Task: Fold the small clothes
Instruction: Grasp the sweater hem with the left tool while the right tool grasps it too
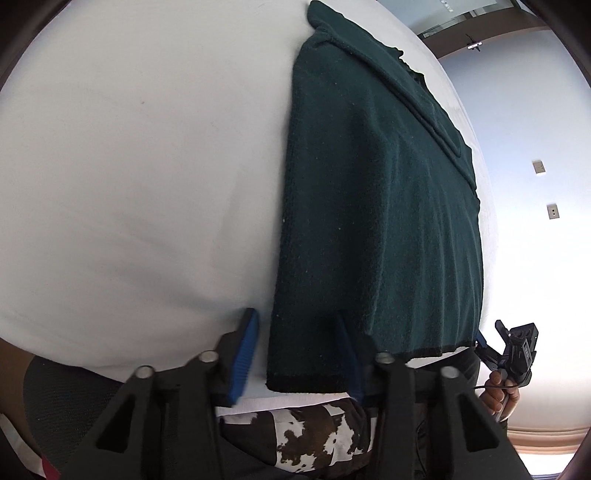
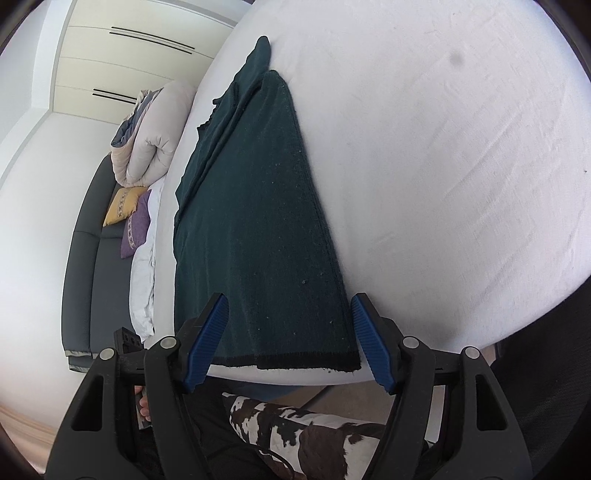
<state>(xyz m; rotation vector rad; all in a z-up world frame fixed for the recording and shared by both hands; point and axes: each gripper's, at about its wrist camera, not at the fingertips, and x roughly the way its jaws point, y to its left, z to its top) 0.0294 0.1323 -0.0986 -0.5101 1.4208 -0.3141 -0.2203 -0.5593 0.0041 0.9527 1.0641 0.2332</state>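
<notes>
While the green garment (image 1: 376, 206) lies flat on the white bed (image 1: 140, 166), already folded into a long narrow strip, its dark hem sits at the bed's near edge. The left gripper (image 1: 299, 350) hangs at that hem with jaws open, one finger beside the garment's corner, the other at or under the hem; nothing is pinched. The right gripper (image 2: 290, 341) also has open jaws, straddling the hem at the garment's other corner. The knit looks soft, light and limp, likely to sag and drag on the sheet, so the two hem corners seem the best holds. The bed beyond the garment's long side is bare, giving room to fold the hem toward the collar end (image 1: 325, 22).
</notes>
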